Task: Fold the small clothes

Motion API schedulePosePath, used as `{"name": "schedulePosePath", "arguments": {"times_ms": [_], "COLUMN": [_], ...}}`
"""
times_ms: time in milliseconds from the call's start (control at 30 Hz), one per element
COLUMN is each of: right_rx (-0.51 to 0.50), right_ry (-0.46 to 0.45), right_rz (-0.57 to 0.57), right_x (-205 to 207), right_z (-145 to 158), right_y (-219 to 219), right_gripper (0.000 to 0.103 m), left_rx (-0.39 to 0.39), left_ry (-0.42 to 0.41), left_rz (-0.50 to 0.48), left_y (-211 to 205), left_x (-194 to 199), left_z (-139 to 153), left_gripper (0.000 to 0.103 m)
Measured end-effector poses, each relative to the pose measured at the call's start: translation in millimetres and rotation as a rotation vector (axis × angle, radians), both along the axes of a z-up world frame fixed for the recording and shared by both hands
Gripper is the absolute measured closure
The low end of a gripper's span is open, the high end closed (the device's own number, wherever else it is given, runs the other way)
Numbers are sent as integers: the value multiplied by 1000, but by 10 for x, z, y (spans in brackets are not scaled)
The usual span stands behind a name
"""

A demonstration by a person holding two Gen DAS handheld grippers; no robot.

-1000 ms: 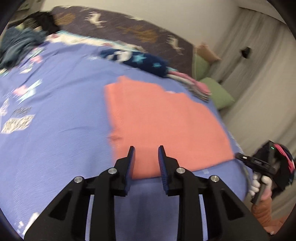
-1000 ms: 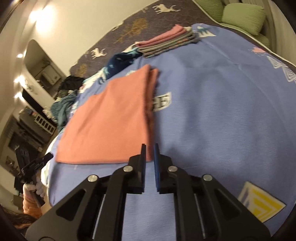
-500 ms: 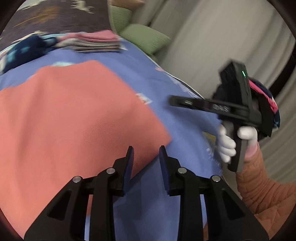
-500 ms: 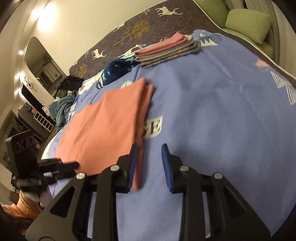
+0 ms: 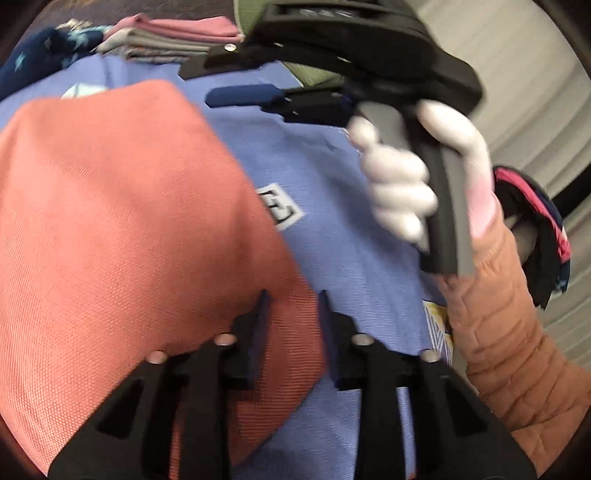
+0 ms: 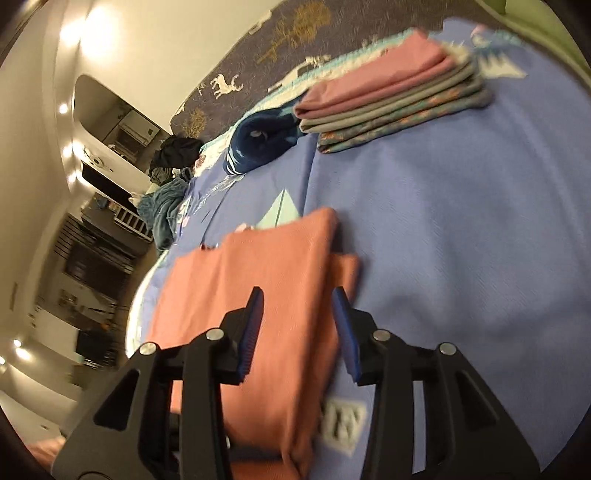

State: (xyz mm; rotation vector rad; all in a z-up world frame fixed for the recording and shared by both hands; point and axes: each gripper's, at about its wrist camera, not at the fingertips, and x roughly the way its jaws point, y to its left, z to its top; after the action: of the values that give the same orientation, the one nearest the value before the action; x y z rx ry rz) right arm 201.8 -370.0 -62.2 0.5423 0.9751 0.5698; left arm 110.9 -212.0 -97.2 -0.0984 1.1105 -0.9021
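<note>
A folded salmon-orange garment [image 5: 122,221] lies flat on the blue bedspread [image 5: 332,184]. My left gripper [image 5: 291,306] is open, low over the garment's near right corner. My right gripper [image 6: 299,299] is open over the garment's right folded edge [image 6: 280,280]. The right gripper also shows in the left wrist view [image 5: 243,98], held by a white-gloved hand [image 5: 402,184], fingers pointing left above the bedspread. Neither gripper holds anything.
A stack of folded clothes [image 6: 391,92], pink on top, sits at the far side of the bed, with a dark blue star-print garment [image 6: 262,144] to its left. A pile of unfolded clothes [image 6: 166,199] lies further left. Green cushions [image 6: 535,22] are at the far right.
Both grippers have dropped lower and closer to the salmon garment. The right gripper's jaws have opened wider and it moved forward along the garment's right edge. The left moved toward the near right corner.
</note>
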Motion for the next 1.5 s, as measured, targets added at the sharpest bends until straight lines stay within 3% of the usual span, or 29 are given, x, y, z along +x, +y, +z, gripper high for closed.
{"name": "schedulePosePath", "arguments": {"times_ms": [33,167,200,233,333,400,433,500,633,733,800,833,967,1100,1133,1167,1200,1300,1367,1433,1500], "right_rx": [5,63,83,138,264,193,106,48,28,-11,-68,-74,-87,-80,-51,-27,-2,64,70,158,109], "right_ry": [16,82,98,68,-123,-202,-215,-197,-86,-20,-17,-16,6,23,22,23,27,8,-4,32,-9], "right_rz": [6,39,37,34,70,51,5,-60,-169,-92,-23,3,52,61,65,63,50,-27,-71,-79,-83], "right_x": [108,470,520,534,336,211,169,177,233,177,44,-33,-118,-58,-53,24,55,152,230,278,215], "right_z": [-45,-189,-212,-162,149,281,303,252,-3,-62,-70,-89,-133,-193,-185,-199,-218,-330,-406,-468,-378], "right_y": [48,186,197,184,111,101,86,31,-237,-229,-152,-118,-30,56,57,90,91,-15,-121,-224,-199], "right_gripper": [63,61,86,99,100,99,99,91,88,79,63,61,43,38,41,64,97,97,98,98,97], "left_rx": [-6,-44,-44,-43,-73,-83,-86,-89,-79,-75,-72,-54,39,54,39,12,-16,-61,-48,-39,-50], "left_ry": [10,52,44,34,23,27,32,34,16,15,8,-9,-72,-93,-95,-89,-76,-34,-52,-73,-70], "left_rz": [12,36,32,24,-24,-35,-38,-47,-62,-76,-91,-102,-115,-132,-148,-161,-162,-166,-184,-208,-213], "left_y": [42,150,152,146,151,148,147,88,53,-24,-97,-150,-377,-447,-454,-432,-417,-394,-410,-461,-480], "left_x": [15,42,36,17,-45,-5,2,56,51,80,91,74,46,11,5,11,40,106,43,-13,-49], "left_z": [-27,-88,-89,-86,-98,-131,-140,-146,-126,-90,-53,-29,10,46,24,-12,-46,-94,-102,-93,-100], "left_gripper": [93,100,100,100,100,100,100,100,98,85,74,69,66,66,66,66,66,66,67,66,66]}}
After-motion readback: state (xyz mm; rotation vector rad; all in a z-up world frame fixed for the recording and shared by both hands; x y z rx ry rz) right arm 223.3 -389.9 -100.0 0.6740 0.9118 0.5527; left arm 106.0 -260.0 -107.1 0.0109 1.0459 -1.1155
